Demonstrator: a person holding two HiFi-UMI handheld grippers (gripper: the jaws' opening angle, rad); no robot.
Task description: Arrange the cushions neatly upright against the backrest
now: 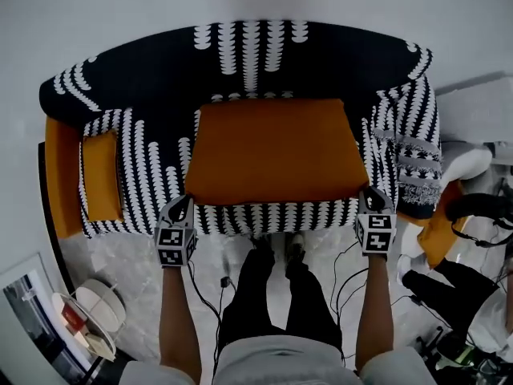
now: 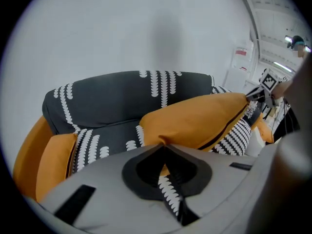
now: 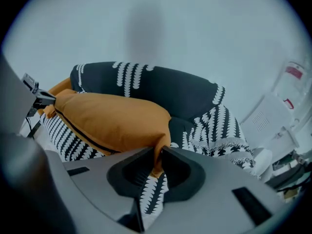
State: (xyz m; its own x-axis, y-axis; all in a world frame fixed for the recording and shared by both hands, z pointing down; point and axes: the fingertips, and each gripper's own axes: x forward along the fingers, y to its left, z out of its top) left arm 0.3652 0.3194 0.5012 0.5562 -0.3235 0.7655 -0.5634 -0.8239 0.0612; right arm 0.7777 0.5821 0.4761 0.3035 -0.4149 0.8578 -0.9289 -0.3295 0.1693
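A large orange cushion with a black-and-white patterned underside lies flat over the seat of the black-and-white sofa. My left gripper is shut on its near left corner, and my right gripper is shut on its near right corner. In the left gripper view the jaws pinch the orange corner, and the cushion stretches away to the right. The right gripper pinches the other corner of the cushion. A small orange cushion lies at the sofa's left end.
A patterned cushion rests on the right armrest. The left armrest is orange. Cables trail on the floor by the person's legs. A small round table stands lower left; headphones and clutter sit right.
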